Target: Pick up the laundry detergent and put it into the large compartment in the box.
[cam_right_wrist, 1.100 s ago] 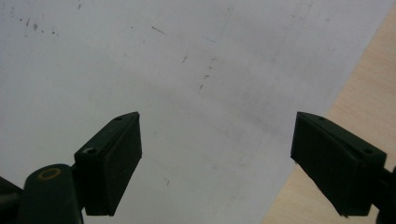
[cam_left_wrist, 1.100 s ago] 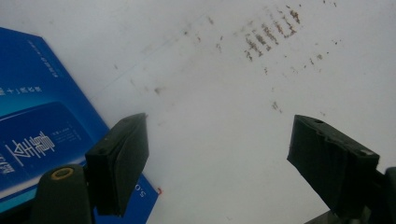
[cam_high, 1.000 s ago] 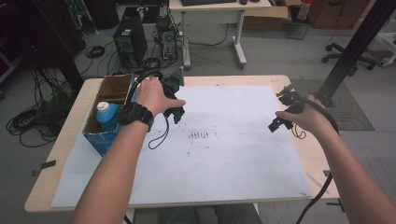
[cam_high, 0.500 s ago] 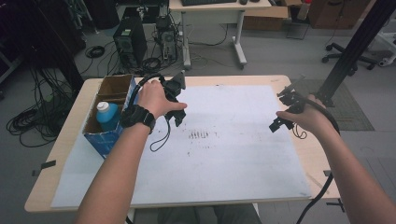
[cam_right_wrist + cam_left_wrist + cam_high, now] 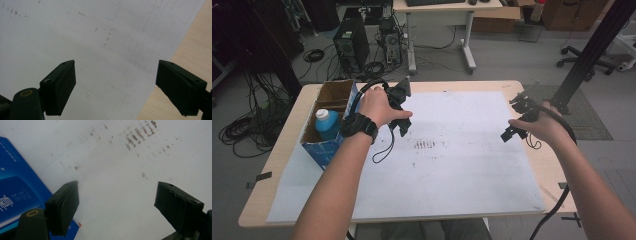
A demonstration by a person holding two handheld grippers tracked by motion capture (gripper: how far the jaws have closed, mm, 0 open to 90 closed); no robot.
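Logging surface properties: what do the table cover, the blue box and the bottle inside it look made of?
Table cover: matte white paper or thin sheet, scuffed with dark marks. Blue box: cardboard, brown raw inner flaps, printed blue outside. Bottle: probably plastic, smooth blue body, white cap.

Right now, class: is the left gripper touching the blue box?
Apart. In the left gripper view, the open left gripper hangs over white paper, with the blue box off beside one jaw, lower down.

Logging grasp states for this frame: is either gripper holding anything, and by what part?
Nothing held. The left gripper and the right gripper both have jaws wide open over the white sheet, nothing between them.
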